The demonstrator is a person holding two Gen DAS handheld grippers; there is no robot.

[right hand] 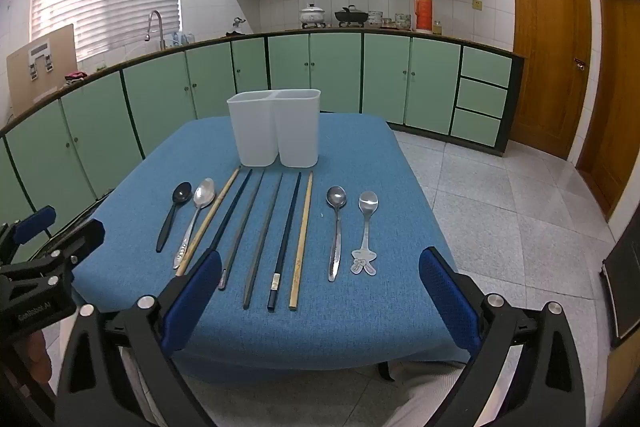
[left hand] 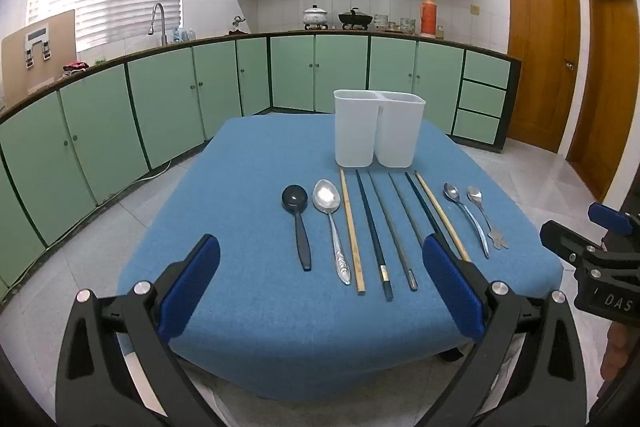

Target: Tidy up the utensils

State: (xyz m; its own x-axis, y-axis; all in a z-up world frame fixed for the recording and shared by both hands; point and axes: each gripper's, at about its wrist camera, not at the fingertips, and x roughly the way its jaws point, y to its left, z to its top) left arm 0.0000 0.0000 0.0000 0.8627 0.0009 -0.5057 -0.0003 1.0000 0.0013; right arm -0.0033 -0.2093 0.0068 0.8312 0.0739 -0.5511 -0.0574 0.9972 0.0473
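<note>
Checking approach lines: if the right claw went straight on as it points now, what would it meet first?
Likely the chopsticks lying on the blue table, between its open fingers; the white holder stands behind them. Depth is uncertain.

white two-compartment holder (right hand: 276, 129) upright, both bins empty, far side of table | in a row before it, handles toward camera: black spoon (right hand: 173, 215), large steel spoon (right hand: 196, 219) | six chopsticks (right hand: 262, 235): two bamboo, two dark blue, two grey | steel spoon (right hand: 335, 231), small spoon with bunny-shaped handle (right hand: 366, 231) | all flat, apart
</note>
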